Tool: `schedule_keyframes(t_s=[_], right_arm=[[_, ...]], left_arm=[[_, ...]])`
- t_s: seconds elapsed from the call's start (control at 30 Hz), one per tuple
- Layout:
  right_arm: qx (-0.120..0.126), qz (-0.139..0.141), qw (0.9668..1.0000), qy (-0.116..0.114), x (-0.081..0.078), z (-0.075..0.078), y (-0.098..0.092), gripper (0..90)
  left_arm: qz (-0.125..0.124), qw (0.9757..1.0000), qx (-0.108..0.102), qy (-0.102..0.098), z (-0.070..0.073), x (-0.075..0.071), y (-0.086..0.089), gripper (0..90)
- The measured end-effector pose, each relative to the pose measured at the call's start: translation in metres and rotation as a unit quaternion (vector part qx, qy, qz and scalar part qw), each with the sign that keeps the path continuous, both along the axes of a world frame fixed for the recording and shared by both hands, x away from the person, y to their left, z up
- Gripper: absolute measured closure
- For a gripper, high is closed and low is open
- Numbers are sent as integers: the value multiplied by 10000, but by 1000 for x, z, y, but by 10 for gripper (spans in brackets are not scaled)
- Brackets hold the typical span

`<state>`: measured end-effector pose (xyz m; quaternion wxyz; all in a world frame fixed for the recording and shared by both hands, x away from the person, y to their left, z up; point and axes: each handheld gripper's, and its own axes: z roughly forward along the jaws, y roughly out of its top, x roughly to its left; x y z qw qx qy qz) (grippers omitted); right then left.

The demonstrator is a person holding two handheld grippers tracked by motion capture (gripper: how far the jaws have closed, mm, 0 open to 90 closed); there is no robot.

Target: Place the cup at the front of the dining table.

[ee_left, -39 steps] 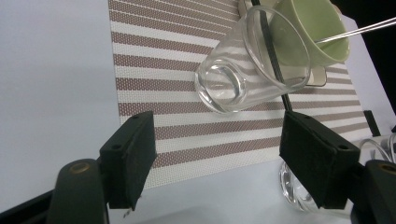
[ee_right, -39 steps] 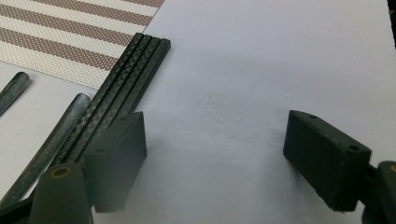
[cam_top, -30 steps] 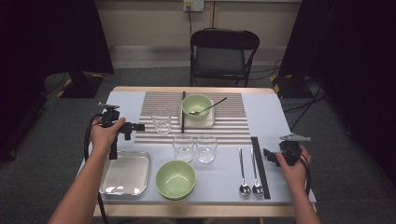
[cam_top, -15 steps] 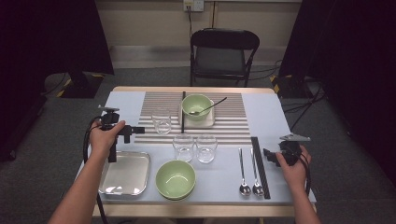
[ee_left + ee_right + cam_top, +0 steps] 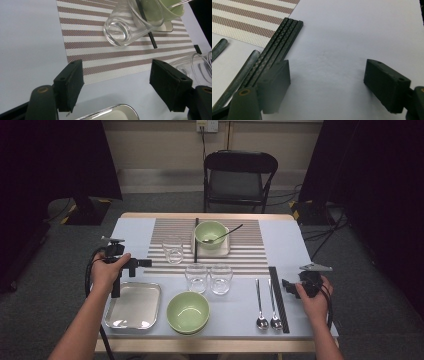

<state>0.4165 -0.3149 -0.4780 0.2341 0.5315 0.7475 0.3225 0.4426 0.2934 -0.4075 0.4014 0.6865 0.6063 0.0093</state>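
L gripper (image 5: pixel 120 87), jaws spread, is facing the glass tumbler (image 5: pixel 130 22) on the striped mat (image 5: pixel 82 27); rigid, slick, breakable, so grip mid-wall. R gripper (image 5: pixel 329 85) is idling spread beside black chopsticks (image 5: pixel 277 50).

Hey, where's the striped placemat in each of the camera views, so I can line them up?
High view: striped placemat at the table's far middle.
Left gripper view: placemat across the upper half, under the lone glass.
Right gripper view: placemat in the top left corner, beside the black chopsticks.
Shared landmarks: the glass on the mat's left in the high view; the chopsticks near its right.
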Motion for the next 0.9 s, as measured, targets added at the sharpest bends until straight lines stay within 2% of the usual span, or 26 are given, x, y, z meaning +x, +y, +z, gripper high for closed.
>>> schedule_keyframes(t_s=[0.33,0.5,0.6,0.7,0.9], right_arm=[[-3,9,10000,-7,0,0,0,201],[-2,9,10000,-6,0,0,0,201],[-1,8,10000,-7,0,0,0,201],[-4,12,10000,-7,0,0,0,201],[-4,11,10000,-6,0,0,0,201]], left_arm=[[-12,10000,-17,23,-3,-4,1,272],[-23,10000,95,-8,-3,-6,2,271],[-59,10000,69,-23,-4,-8,2,271],[-116,9998,129,-39,-5,-9,3,271],[-144,9998,69,-74,-4,-12,4,271]])
